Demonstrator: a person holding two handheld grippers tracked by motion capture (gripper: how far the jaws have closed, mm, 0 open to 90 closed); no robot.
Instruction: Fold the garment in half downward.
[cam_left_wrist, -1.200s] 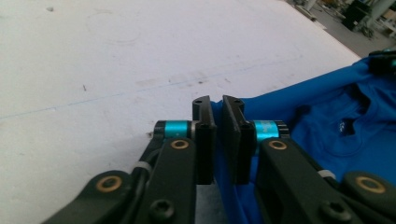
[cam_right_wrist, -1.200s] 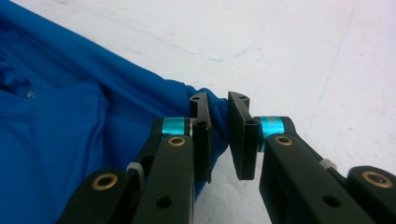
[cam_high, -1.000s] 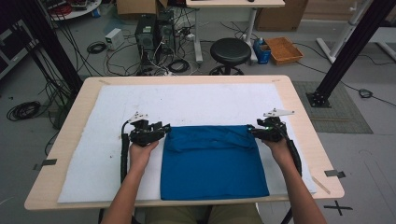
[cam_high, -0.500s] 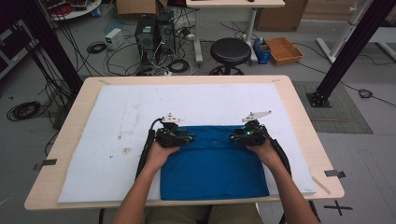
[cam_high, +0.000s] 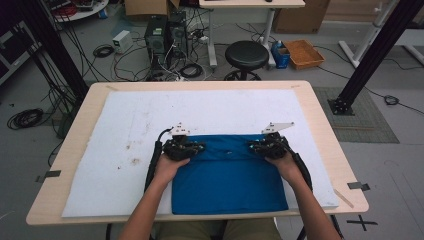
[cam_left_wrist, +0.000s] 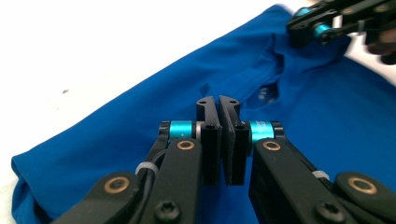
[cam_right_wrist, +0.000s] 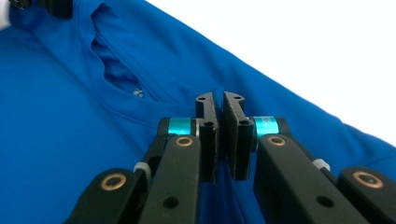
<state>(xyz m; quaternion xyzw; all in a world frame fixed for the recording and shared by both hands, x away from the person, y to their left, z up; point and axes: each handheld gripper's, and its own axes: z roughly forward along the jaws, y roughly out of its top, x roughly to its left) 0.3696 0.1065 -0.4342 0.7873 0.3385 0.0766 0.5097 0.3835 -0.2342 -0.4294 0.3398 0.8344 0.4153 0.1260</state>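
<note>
A folded blue shirt (cam_high: 230, 180) lies on the white mat (cam_high: 225, 110) at the near middle of the table. Both grippers rest on its far edge, to either side of the collar. My left gripper (cam_high: 199, 148) (cam_left_wrist: 219, 105) has just been closing, and its jaws now stand together, pinching the cloth (cam_left_wrist: 327, 116). My right gripper (cam_high: 253, 146) (cam_right_wrist: 219, 101) has also just been closing, and a small ridge of blue cloth (cam_right_wrist: 56, 116) is nipped between its tips. The left gripper view has the right gripper (cam_left_wrist: 322, 25) at its top right.
Bare, slightly stained mat lies to the left of and beyond the shirt. The wooden table (cam_high: 320, 125) edges the mat all round. Behind the table stand a black stool (cam_high: 244, 52), computer towers and loose cables on the floor.
Both hands moved inward along the shirt's far edge, from its outer corners toward the collar. Both pairs of jaws closed onto the cloth.
</note>
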